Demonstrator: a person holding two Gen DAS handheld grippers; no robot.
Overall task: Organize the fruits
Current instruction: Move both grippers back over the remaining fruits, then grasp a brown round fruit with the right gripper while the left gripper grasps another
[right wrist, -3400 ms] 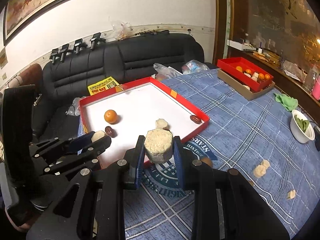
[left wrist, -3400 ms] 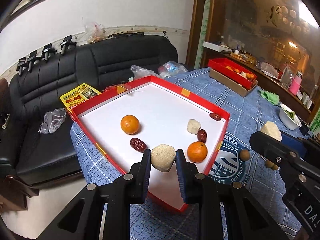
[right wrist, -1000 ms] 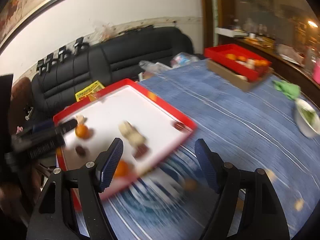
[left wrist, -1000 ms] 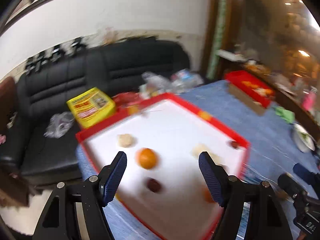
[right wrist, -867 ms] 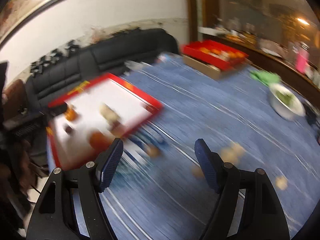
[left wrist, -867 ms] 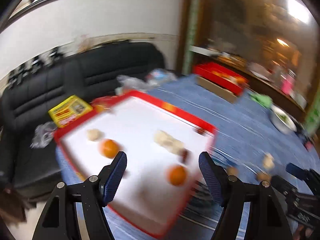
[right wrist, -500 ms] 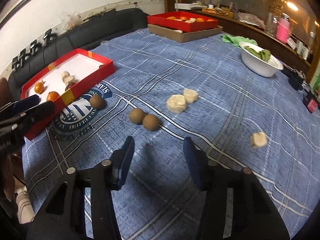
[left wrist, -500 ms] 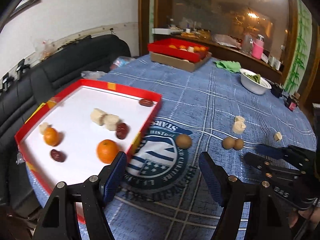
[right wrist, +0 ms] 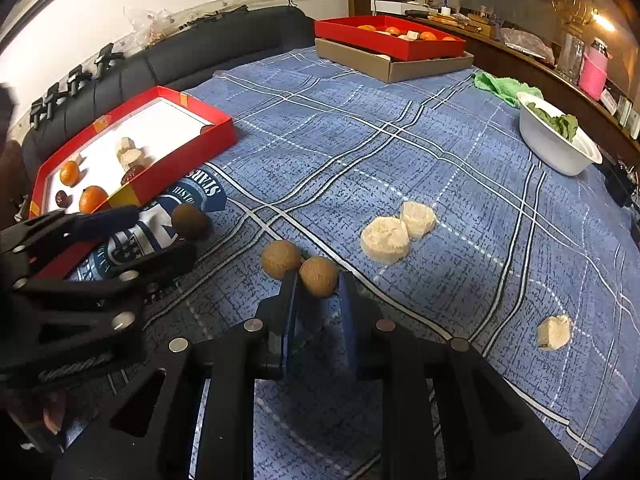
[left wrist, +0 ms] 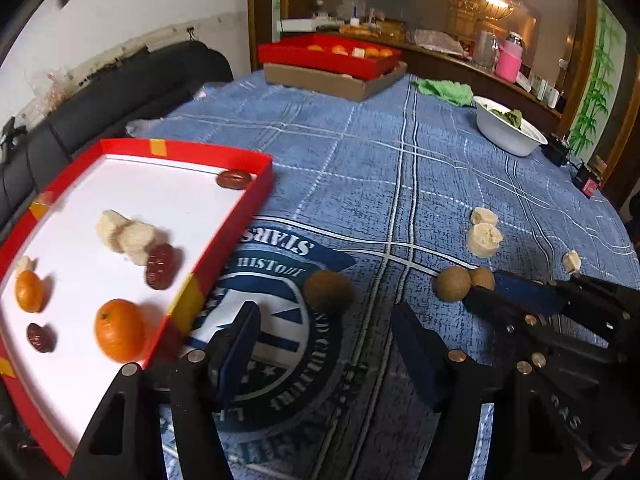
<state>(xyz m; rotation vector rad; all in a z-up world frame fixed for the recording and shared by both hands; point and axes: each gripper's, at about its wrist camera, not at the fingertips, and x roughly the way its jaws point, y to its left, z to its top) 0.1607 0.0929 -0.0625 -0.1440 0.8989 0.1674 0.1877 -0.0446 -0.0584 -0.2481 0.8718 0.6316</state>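
A red tray (left wrist: 260,188) with a white floor holds two oranges (left wrist: 119,335), dark dates and pale cut pieces. It also shows in the right wrist view (right wrist: 188,144). My left gripper (left wrist: 326,332) is open, with a brown round fruit (left wrist: 327,292) just beyond its jaws. My right gripper (right wrist: 318,294) has its jaws close on either side of a brown round fruit (right wrist: 319,276); whether they grip it is unclear. A second brown fruit (right wrist: 281,259) touches it on the left. Pale cut pieces (right wrist: 385,239) lie beyond.
A blue checked cloth (right wrist: 400,140) covers the table. A white bowl (right wrist: 558,142) of greens stands at the far right. Another red tray (right wrist: 390,40) on a cardboard box sits at the back. A black sofa (right wrist: 200,52) lies behind the table.
Both grippers let go of the pale pieces into the tray, opened, and swung right over the cloth. The right gripper's jaws have since narrowed around a brown fruit.
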